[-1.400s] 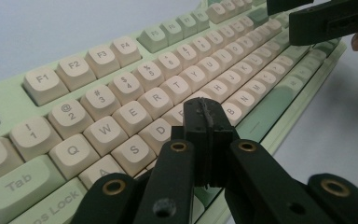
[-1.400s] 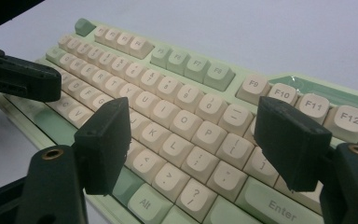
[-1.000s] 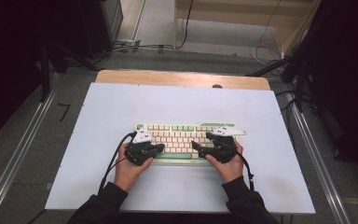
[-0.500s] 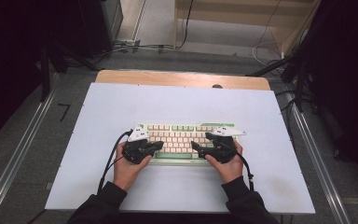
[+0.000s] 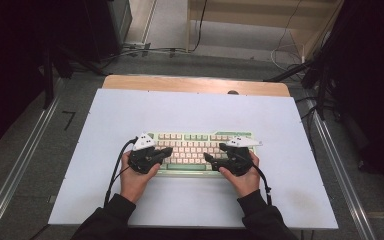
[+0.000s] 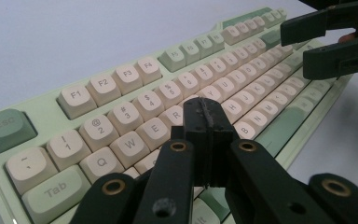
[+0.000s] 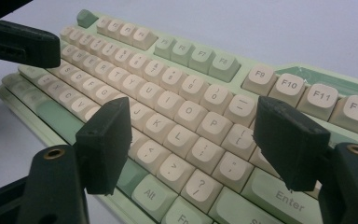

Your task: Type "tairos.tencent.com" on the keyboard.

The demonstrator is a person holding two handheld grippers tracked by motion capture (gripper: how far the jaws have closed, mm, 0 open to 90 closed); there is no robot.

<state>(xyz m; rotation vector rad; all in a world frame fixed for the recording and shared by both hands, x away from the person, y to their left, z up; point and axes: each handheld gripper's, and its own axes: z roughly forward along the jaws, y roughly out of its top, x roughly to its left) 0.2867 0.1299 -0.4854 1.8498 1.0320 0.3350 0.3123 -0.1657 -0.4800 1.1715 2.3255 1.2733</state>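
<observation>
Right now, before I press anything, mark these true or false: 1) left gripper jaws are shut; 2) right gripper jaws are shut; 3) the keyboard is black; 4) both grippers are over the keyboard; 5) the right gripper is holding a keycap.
1) True: the left gripper has its jaws pressed together, nothing between them, above the keyboard.
2) False: the right gripper has its jaws spread wide apart.
3) False: the keyboard has a pale green case with cream and green keys.
4) True: in the high view both sit over its front half, left gripper at the left end, right gripper at the right.
5) False: nothing is held between its jaws.
</observation>
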